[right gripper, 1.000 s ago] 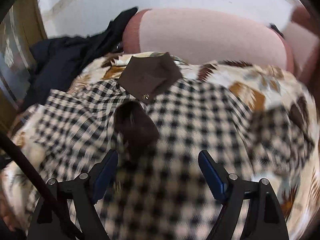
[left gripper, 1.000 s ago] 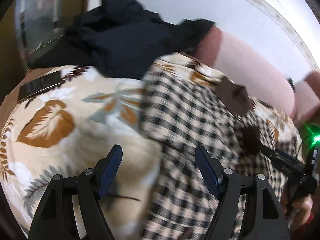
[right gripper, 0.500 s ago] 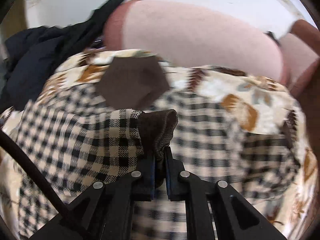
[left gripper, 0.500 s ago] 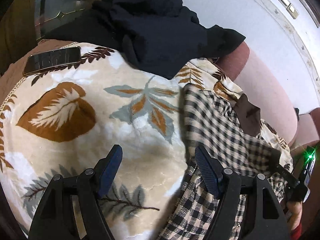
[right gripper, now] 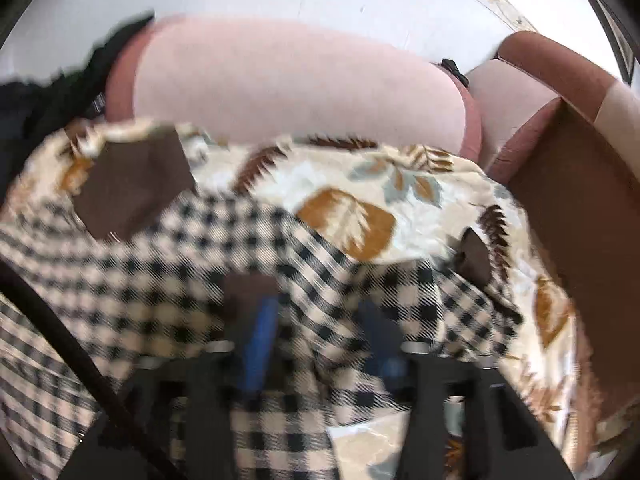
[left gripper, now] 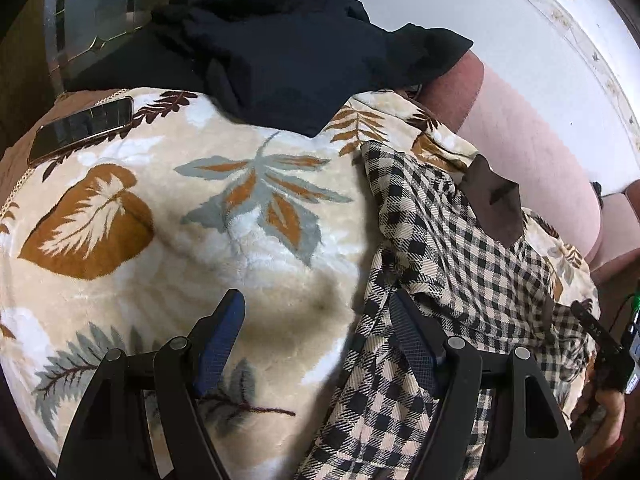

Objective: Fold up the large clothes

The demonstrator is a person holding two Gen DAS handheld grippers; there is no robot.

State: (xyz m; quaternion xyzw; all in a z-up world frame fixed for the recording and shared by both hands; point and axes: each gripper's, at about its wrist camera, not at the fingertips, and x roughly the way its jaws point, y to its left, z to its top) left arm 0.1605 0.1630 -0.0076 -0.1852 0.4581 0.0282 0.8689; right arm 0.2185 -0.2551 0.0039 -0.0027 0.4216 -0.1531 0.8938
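Left wrist view only: a phone [left gripper: 82,128] lies on the far-left edge of the leaf-print blanket [left gripper: 240,248]; a heap of dark clothing [left gripper: 288,52] sits at the blanket's far side, against the pink sofa back [left gripper: 532,160].
Right wrist view only: the brown sofa arm [right gripper: 580,208] borders the blanket [right gripper: 360,184] on the right; this view is motion-blurred.
Checked garment [left gripper: 440,248]: spread on the right half of the blanket, one brown patch [left gripper: 496,208] at its far end; in the right view it [right gripper: 160,272] drapes over the gripper.
Left gripper [left gripper: 316,344]: released, jaws wide, hovering over the garment's left edge; its right finger lies against the cloth.
Right gripper [right gripper: 320,344]: blue pads apart with a checked fold between them; blur hides whether they pinch it.
Open room: bare blanket left of the garment, between it and the phone.
Count: two grippers, one checked garment, one phone, one dark heap.
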